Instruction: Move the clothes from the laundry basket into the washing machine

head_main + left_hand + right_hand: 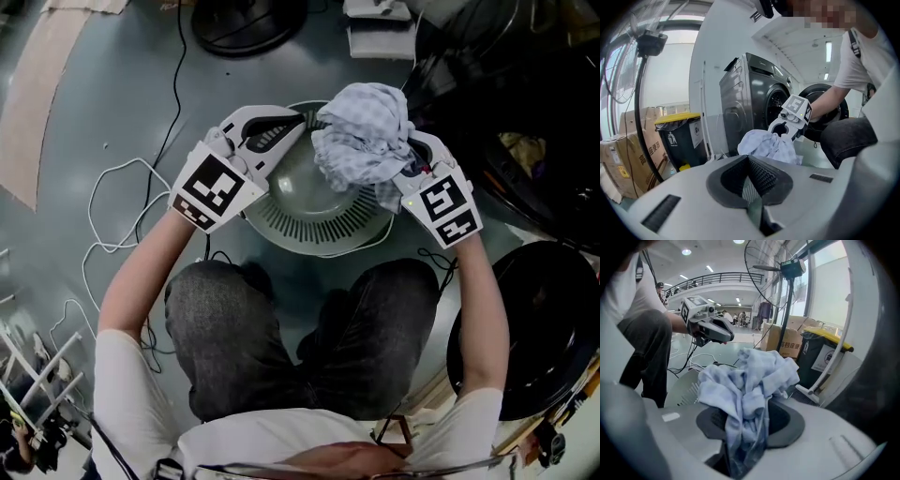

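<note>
A crumpled light blue checked cloth (361, 136) hangs above the round grey laundry basket (309, 230), and my right gripper (410, 161) is shut on it. In the right gripper view the cloth (745, 380) bulges up out of the jaws of the right gripper (749, 416), with the basket (686, 385) below. My left gripper (298, 120) hovers over the basket's left side, a little apart from the cloth. In the left gripper view the left gripper (749, 159) has its pads together with nothing between them. The dark washing machine (750, 103) stands beyond, its round door (534, 328) open at the right.
A black bin with a yellow lid (677, 136) and cardboard boxes (628, 154) stand left of the machine. A standing fan (787, 268) rises nearby, its base (248, 23) beyond the basket. White cables (112, 216) lie on the floor at the left. The person's knees are close behind the basket.
</note>
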The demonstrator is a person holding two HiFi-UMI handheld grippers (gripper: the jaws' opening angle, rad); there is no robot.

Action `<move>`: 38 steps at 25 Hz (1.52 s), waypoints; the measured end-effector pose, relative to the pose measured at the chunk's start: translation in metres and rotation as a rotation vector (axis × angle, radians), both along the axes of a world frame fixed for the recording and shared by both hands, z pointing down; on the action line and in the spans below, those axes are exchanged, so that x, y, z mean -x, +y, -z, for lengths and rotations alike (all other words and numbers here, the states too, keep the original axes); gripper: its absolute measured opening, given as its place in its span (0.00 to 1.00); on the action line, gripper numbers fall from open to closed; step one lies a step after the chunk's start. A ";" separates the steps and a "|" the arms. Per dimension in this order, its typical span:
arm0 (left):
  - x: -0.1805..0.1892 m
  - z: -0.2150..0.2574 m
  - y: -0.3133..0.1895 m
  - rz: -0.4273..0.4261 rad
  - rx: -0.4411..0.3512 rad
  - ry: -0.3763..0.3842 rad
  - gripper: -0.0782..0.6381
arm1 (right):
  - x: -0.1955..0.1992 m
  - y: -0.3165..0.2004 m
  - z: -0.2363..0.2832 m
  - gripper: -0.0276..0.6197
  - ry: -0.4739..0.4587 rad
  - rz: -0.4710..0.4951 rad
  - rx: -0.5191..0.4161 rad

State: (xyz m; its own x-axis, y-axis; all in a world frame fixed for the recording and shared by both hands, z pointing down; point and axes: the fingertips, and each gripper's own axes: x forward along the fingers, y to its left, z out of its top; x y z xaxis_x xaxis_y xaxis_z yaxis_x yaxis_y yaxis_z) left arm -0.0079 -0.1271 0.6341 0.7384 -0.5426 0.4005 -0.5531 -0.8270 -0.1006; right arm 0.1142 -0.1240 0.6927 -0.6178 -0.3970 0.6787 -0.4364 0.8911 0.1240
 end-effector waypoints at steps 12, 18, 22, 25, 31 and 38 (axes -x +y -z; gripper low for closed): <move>-0.098 0.027 -0.003 -0.192 -0.041 0.012 0.12 | -0.097 0.003 0.059 0.30 -0.062 -0.236 -0.116; -0.142 0.029 0.004 -0.313 -0.065 -0.009 0.12 | -0.156 0.016 0.067 0.30 -0.031 -0.348 -0.151; -0.164 0.025 0.001 -0.348 -0.065 -0.011 0.12 | -0.186 0.017 0.077 0.30 -0.018 -0.417 -0.200; -0.196 0.041 -0.006 -0.363 -0.079 0.009 0.12 | -0.217 0.012 0.086 0.30 -0.006 -0.474 -0.239; -0.248 0.055 -0.013 -0.385 -0.106 0.024 0.12 | -0.267 -0.005 0.101 0.30 0.018 -0.572 -0.311; -0.283 0.043 -0.011 -0.393 -0.086 0.021 0.12 | -0.330 -0.026 0.122 0.30 0.040 -0.694 -0.411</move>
